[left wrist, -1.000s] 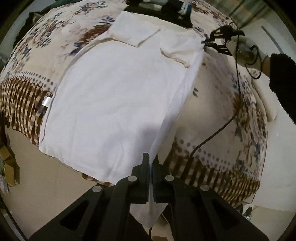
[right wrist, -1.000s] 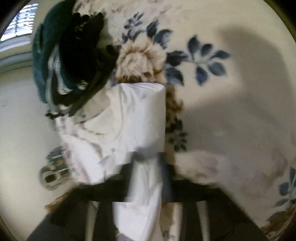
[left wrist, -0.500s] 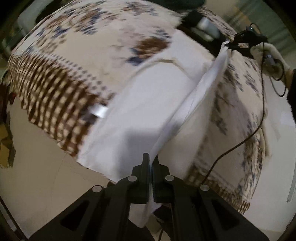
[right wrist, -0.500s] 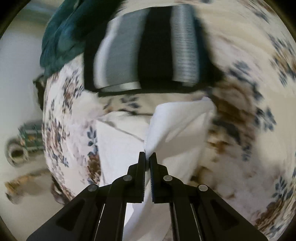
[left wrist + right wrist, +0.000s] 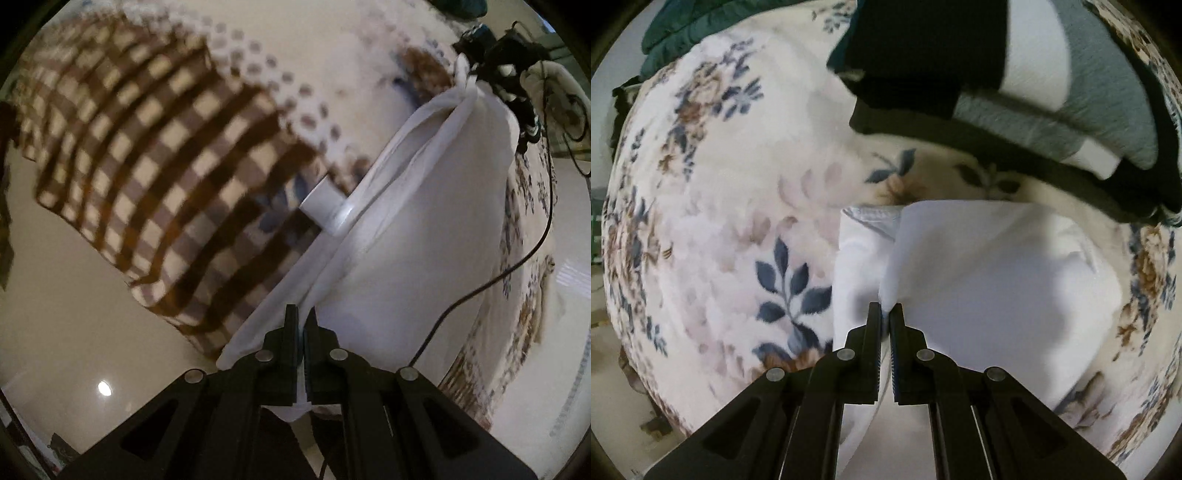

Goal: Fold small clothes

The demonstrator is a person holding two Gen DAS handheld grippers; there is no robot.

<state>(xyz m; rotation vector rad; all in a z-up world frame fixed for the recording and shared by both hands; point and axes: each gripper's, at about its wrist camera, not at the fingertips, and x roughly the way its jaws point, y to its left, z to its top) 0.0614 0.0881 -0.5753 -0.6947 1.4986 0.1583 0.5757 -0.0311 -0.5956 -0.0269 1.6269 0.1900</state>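
A white garment [image 5: 424,221] lies folded lengthwise on a floral blanket [image 5: 155,122], with a white label [image 5: 325,210] sticking out at its left edge. My left gripper [image 5: 302,314] is shut on the garment's near edge, at the blanket's checked border. My right gripper [image 5: 885,310] is shut on the garment's [image 5: 979,266] far end; it also shows at the top right of the left wrist view [image 5: 471,72], pinching the cloth. The fold runs taut between the two grippers.
A folded black, grey and white garment [image 5: 1015,74] lies on the blanket [image 5: 720,229] just beyond the white one. A dark green cloth [image 5: 701,26] sits at the far left. A black cable [image 5: 517,258] hangs across the blanket. Pale floor [image 5: 74,332] lies below the blanket's edge.
Both grippers have carried the garment's right edge over to the left, folding it in half lengthwise. Both grippers stay shut on the cloth.
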